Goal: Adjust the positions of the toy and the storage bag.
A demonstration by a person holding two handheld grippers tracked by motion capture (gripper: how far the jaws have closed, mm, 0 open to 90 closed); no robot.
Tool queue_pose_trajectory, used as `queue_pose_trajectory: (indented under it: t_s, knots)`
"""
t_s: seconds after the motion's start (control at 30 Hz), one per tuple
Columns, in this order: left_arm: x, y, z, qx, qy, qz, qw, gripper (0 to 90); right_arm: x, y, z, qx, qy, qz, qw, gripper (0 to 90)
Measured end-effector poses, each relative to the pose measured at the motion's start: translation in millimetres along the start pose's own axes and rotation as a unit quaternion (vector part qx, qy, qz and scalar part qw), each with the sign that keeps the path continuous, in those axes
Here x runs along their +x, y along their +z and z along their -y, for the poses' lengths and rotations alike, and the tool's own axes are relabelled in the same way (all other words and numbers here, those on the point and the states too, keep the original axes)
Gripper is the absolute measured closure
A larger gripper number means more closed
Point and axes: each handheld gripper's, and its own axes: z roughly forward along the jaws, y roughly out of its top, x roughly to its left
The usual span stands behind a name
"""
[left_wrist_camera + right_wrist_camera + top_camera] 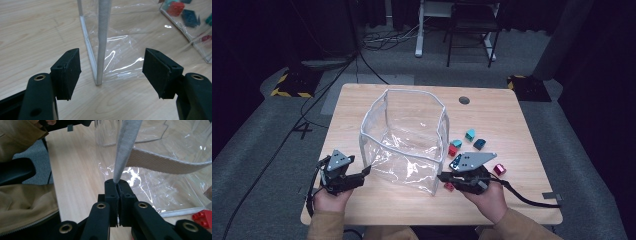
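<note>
High view: a clear plastic bag [404, 142] with grey-taped edges stands open mid-bench [512, 120], its near right corner edge clenched in the right gripper [443, 176], the left gripper [366, 170] spread wide at its near left corner, coloured bricks [469, 141] alongside.

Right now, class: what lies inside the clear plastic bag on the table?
The clear plastic bag looks empty: through its walls only the wooden table shows. The small coloured blocks lie outside, beside its right wall. Glare on the creased plastic may hide something small or flat.
</note>
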Motion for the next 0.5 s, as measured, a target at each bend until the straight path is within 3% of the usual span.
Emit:
queue_pose_trajectory:
  t_s: [0.23,0.4,0.5]
  knots:
    - [-8.7,-1.3,5.6,0.006,-0.004,0.031,0.9995,30.8,9.3,-25.2,22.2,-0.009,0.019,-0.012,0.9997,87.5]
    - [-17.3,-1.0,6.9,0.013,0.006,0.045,0.9989,30.5,18.3,-41.4,37.9,-0.019,0.034,-0.018,0.9991,87.5]
    - [-22.3,-0.9,8.0,0.017,0.015,0.051,0.9984,30.2,25.2,-46.7,41.2,-0.016,0.029,-0.017,0.9993,87.5]
